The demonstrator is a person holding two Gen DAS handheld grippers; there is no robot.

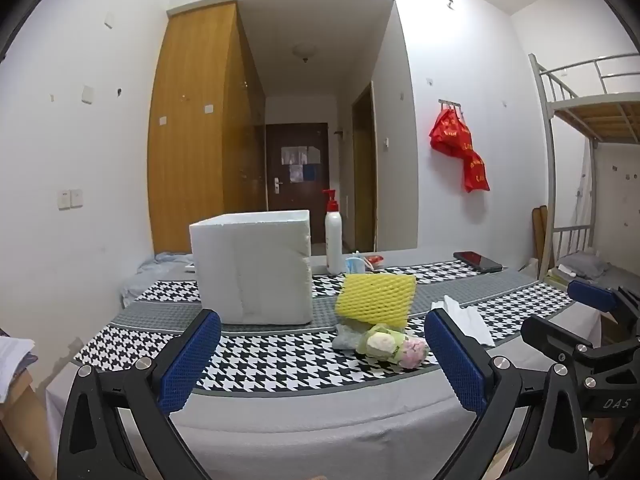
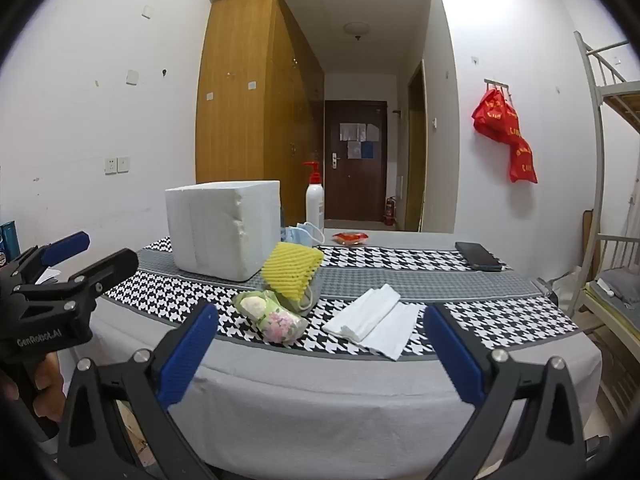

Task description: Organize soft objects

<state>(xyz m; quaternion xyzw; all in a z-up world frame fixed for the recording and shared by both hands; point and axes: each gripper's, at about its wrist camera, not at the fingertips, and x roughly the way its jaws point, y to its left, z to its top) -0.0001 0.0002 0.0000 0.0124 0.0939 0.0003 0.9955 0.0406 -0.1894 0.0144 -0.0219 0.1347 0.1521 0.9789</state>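
A white foam box (image 1: 254,266) (image 2: 224,228) stands on the patterned table. Right of it lie a yellow foam net (image 1: 376,294) (image 2: 292,270), a floral soft roll (image 1: 390,344) (image 2: 272,314) and folded white tissue (image 1: 466,318) (image 2: 372,320). A grey cloth (image 1: 346,338) lies under the net. My left gripper (image 1: 320,356) is open and empty at the table's near edge, in front of the pile. My right gripper (image 2: 320,348) is open and empty, facing the roll and tissue. Each gripper shows at the other view's side.
A pump bottle (image 1: 333,240) (image 2: 315,204), a blue face mask (image 2: 302,236), a red packet (image 2: 350,239) and a black phone (image 1: 478,262) (image 2: 478,256) lie farther back. A bunk bed (image 1: 592,128) stands right. The tablecloth's grey edge (image 2: 340,392) hangs near.
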